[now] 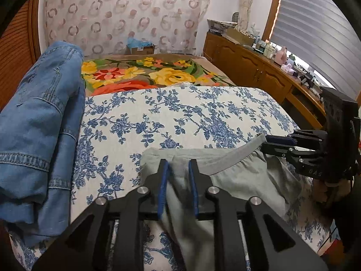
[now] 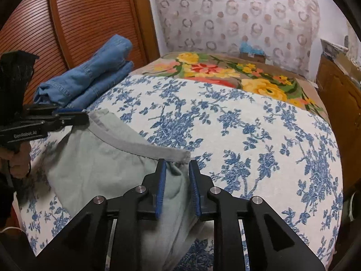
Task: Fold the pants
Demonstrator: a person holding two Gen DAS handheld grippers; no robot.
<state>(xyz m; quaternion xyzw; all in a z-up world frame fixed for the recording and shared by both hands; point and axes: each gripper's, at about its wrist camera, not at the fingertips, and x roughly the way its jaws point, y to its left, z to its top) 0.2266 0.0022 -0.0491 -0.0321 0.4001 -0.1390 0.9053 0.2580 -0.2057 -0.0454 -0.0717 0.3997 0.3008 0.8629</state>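
Pale grey-green pants [image 1: 246,176] [image 2: 101,158] with a grey waistband [image 1: 237,158] [image 2: 140,144] lie at the near edge of the bed. My left gripper [image 1: 178,167] holds a bunch of the fabric at one waistband corner; its blue pads sit a little apart with cloth between them. My right gripper [image 2: 177,167] grips the other waistband corner the same way. Each gripper also shows in the other's view, at the right of the left wrist view [image 1: 268,143] and at the left of the right wrist view [image 2: 83,117], pinching the waistband end.
A folded stack of blue denim [image 1: 40,124] [image 2: 90,76] lies at the bed's left side by a slatted wooden door [image 2: 79,22]. The bed has a blue-flowered white cover [image 1: 180,117] [image 2: 248,135] and a bright floral blanket [image 1: 140,74] beyond. A wooden cabinet [image 1: 248,63] stands right.
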